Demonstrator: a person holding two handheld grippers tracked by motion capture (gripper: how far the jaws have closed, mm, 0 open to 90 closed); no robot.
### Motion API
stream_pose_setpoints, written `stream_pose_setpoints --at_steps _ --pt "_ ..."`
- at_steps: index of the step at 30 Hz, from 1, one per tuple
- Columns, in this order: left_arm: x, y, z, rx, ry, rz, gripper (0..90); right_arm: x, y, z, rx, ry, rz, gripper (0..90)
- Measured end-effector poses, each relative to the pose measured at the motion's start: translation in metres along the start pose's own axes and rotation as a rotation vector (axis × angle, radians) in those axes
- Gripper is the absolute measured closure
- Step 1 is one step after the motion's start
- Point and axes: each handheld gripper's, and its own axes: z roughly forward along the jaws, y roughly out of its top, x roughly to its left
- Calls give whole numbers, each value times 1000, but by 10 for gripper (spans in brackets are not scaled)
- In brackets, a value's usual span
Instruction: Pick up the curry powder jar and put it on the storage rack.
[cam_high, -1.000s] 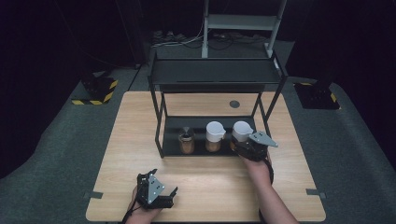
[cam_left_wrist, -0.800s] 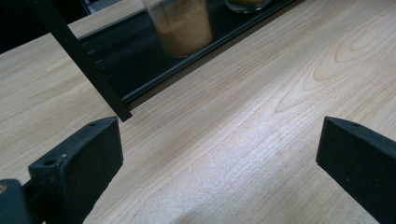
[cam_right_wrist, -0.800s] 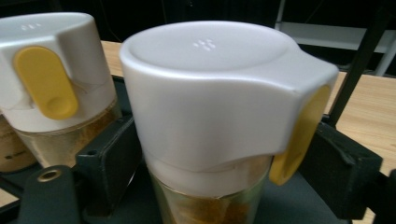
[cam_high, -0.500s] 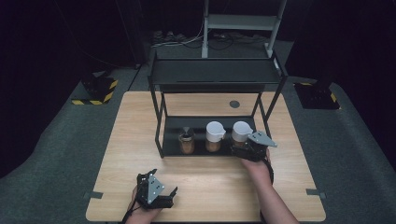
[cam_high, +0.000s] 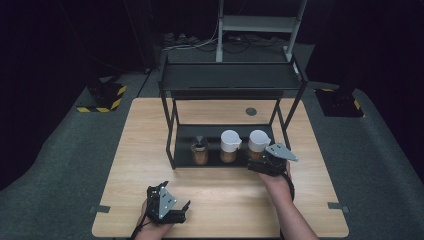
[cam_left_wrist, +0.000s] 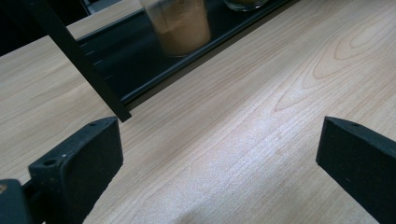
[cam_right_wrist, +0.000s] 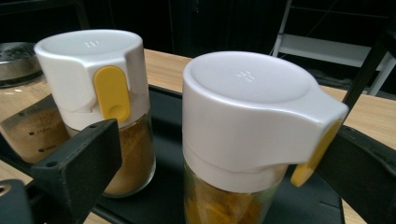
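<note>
Right spice jar: white lid, yellow tab, on rack's lower shelf, right end, near table's front-right quarter. Right gripper: jaws just opened wide, jar between them, pads clear of glass. Middle jar just beside.
Risk: withdrawing jaw clips lid, tips jar into neighbour.
Left gripper: wide, nothing held, front-left edge of table.

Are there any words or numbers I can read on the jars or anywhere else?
No readable words or numbers.
Left jar: faint dark marks on the glass, too blurred to read.
Middle jar's white lid and right jar's white lid: small raised dots, not letters.
Floor blocks: yellow-and-black stripes, no text.
</note>
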Motion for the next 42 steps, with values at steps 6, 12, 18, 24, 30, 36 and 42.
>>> stream_pose_setpoints --at_steps 6,12,18,24,30,36,42 --pt "0 0 0 2 0 2 6 2 2 -9 -11 -11 -4 0" --pt "-1 1 0 3 1 5 7 1 2 -16 -16 -12 -6 0" --pt "-1 1 1 4 1 6 7 3 3 -22 -18 -14 -11 0" --pt "-1 1 1 7 1 8 7 2 3 -27 -25 -14 -10 0" --pt "-1 2 1 9 2 10 7 2 3 -34 -34 -13 -12 0" --pt "-1 2 1 10 1 7 7 3 3 -40 -37 -9 -12 0" --pt "-2 2 1 11 2 15 7 3 2 -46 -41 -6 -13 0"
